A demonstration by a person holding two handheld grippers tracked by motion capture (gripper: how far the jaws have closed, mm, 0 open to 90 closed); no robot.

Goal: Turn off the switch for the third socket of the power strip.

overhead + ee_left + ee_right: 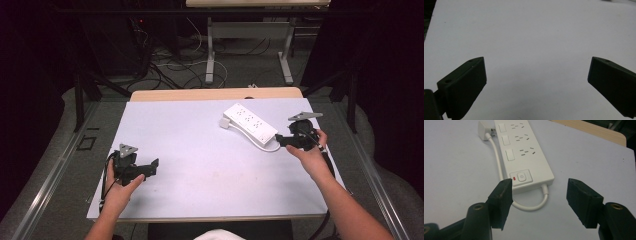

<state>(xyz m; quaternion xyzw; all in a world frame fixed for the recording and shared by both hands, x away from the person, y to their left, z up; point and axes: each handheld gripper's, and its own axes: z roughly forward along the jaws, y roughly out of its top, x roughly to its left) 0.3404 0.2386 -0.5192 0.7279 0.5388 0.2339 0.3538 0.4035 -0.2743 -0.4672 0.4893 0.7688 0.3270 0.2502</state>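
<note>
A white power strip (250,123) lies slantwise on the far right part of the white table (200,165). Its cord (260,142) loops from the near end back along its side to a white plug (225,122). In the right gripper view the power strip (524,157) shows a switch (521,177) with a red light at its near end, and the cord (534,206) curls just beyond the jaws. My right gripper (278,140) (540,195) is open, just short of that end. My left gripper (154,167) (536,75) is open over bare table at the near left.
A wooden strip (215,94) edges the table's far side. Beyond it stand a second table's legs (210,55) and loose cables on the floor (175,65). Dark curtains close in both sides.
</note>
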